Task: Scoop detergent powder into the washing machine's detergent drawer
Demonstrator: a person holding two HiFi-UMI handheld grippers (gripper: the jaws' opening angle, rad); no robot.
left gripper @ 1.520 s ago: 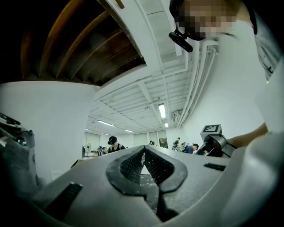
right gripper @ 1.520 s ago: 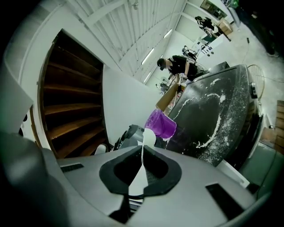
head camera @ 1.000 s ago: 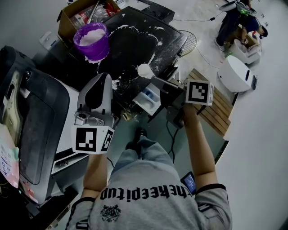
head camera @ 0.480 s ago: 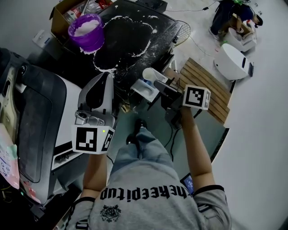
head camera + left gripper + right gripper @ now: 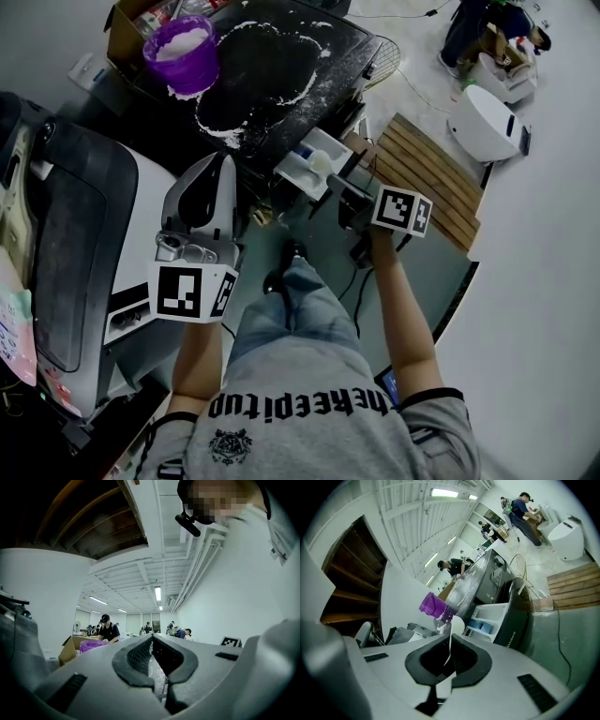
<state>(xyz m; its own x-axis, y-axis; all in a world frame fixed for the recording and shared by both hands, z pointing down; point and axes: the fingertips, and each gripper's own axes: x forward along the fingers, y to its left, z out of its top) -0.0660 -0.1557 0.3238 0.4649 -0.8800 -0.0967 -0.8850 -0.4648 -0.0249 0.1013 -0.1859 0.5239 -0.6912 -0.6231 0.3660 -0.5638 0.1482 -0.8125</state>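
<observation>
The white scoop [image 5: 322, 161] [image 5: 457, 625] is gripped by its thin handle between the closed jaws of the right gripper [image 5: 341, 180] [image 5: 451, 641]. In the head view its bowl is seen over the pulled-out detergent drawer [image 5: 298, 174] [image 5: 498, 615] at the front of the washing machine [image 5: 272, 89]. The left gripper [image 5: 217, 171] [image 5: 152, 637] is held apart to the left, its jaws brought together with nothing between them. A purple tub [image 5: 183, 54] [image 5: 432, 605] of powder is set on the machine's black top, where white powder is scattered.
</observation>
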